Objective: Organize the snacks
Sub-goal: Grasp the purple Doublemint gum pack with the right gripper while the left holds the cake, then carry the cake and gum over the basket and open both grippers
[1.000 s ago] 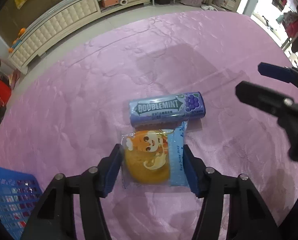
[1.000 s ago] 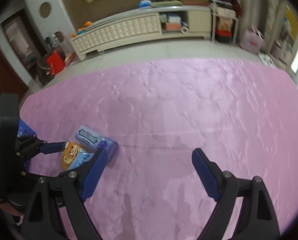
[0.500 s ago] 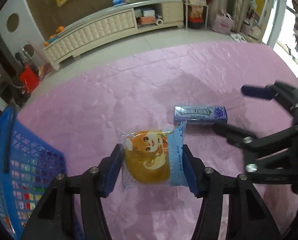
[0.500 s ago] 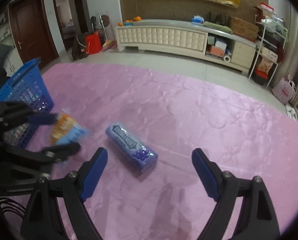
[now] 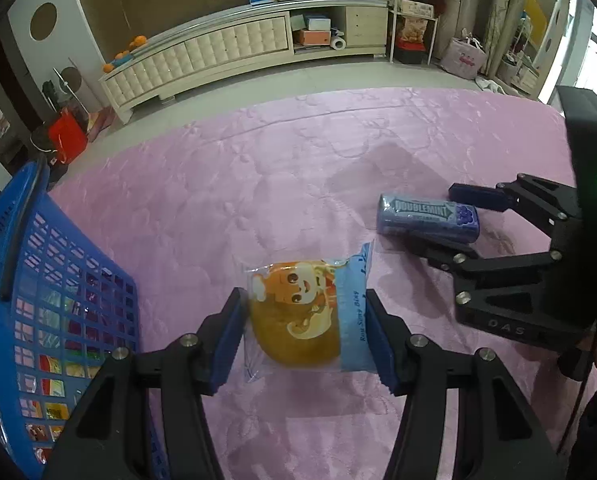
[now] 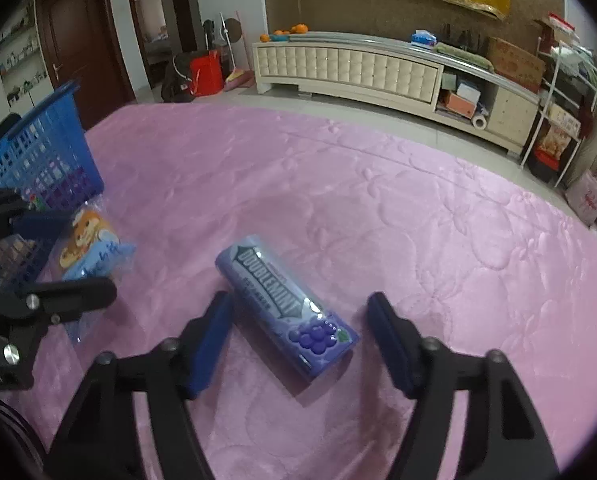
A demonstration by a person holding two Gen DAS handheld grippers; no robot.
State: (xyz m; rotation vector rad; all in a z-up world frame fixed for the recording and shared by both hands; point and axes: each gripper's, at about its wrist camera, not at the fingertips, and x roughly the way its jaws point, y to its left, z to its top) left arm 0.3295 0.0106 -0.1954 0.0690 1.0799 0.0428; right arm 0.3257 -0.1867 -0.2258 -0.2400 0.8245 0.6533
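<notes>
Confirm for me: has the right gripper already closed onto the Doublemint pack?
No: the Doublemint pack lies on the pink cover between the right gripper fingers, whose closing jaws still show gaps on both sides.

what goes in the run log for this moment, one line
left gripper: shut on bun pack | right gripper: open, closing around gum | basket: left

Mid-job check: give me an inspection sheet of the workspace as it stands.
Surface: pink quilted cover, bare apart from the snacks.
Job's things: bagged cake held off the cover; Doublemint tin lying flat; blue basket holding snacks.
Clutter: nothing seen on the cover.
Grippers: left gripper shut on the bagged cake; right gripper has just been closing, tin between its jaws, pads not touching.
Cables: nothing seen.
Surroundings: cream cabinet, red bucket.
</notes>
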